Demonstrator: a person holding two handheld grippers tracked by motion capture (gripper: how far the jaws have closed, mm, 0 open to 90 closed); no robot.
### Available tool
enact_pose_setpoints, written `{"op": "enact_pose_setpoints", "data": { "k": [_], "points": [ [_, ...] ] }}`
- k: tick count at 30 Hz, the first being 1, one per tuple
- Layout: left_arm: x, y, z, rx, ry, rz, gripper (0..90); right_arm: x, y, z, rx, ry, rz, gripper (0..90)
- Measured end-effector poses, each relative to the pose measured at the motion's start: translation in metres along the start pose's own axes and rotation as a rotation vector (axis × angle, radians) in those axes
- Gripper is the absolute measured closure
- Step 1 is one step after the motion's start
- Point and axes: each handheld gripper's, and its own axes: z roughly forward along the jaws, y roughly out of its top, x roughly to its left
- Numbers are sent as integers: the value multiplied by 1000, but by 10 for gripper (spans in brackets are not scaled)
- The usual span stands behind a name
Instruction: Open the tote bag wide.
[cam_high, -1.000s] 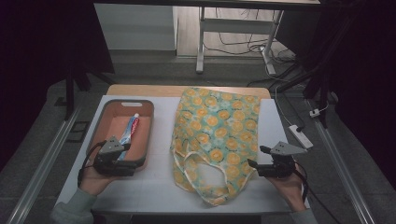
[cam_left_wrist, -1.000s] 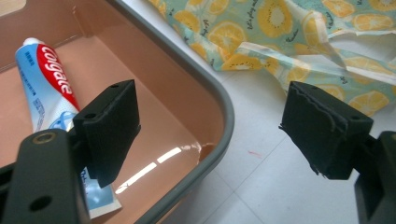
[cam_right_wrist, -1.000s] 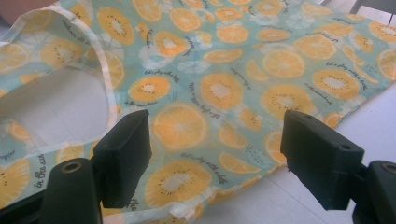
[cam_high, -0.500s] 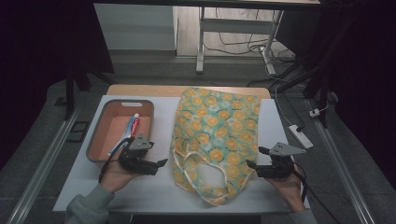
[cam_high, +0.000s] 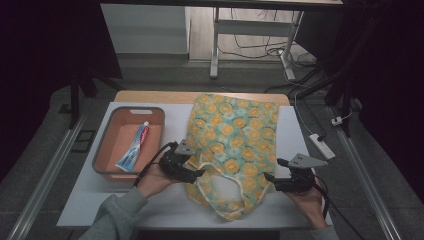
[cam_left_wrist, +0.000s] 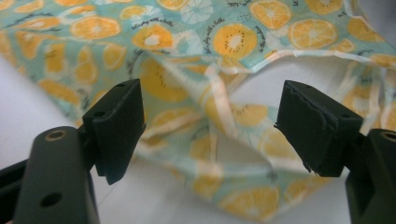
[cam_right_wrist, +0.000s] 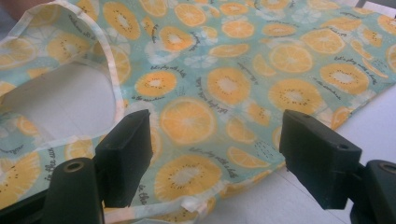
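We are holding the left gripper (cam_high: 199, 173) at the left edge of the teal cloth bag printed with orange slices (cam_high: 234, 145), which is lying flat mid-table; its jaws, gaping around the bag's rumpled mouth, have just been narrowing slightly without pinching it. The right gripper (cam_high: 270, 178) is waiting open at the bag's right edge.

Left gripper (cam_high: 192, 172) sits at lower centre-left of the high view, its hand (cam_high: 152, 181) and grey sleeve rising from the bottom edge; jaws wide apart, just been closing slightly, nothing pinched. Right gripper (cam_high: 274, 179) sits at lower right, hand (cam_high: 307, 200) behind it, jaws spread wide.
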Motion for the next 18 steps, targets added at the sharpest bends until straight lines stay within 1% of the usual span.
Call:
{"op": "enact_pose_setpoints", "data": {
  "k": [3,6,8,10,11,12,13,14,15,16,17,18],
  "points": [
    [-2,7,13,20,13,-1,259,1,0,2,7,4,-8,253],
    [-4,10,24,46,21,-6,276,0,-1,3,7,5,-10,253],
    [-4,10,29,64,22,-7,315,0,-1,2,2,7,-9,253],
    [-4,9,33,78,14,-5,358,0,-1,2,1,9,-9,253],
    [-4,7,36,93,10,-7,388,0,-1,1,1,9,-11,253],
    [-4,7,36,93,10,-7,425,1,-1,2,0,10,-12,253],
    [-4,5,38,104,7,-8,425,1,-1,2,0,10,-12,253],
    [-3,4,40,117,0,-8,514,1,0,2,3,12,-17,253],
    [-2,2,42,125,-8,-13,514,1,0,2,3,12,-17,253],
    [-2,1,44,134,-13,-16,588,2,0,3,2,14,-17,253],
    [-2,0,45,138,-17,-19,688,2,0,4,6,16,-25,253],
    [-2,-1,45,144,-19,-18,737,3,0,4,7,14,-29,253]
  ]
}}
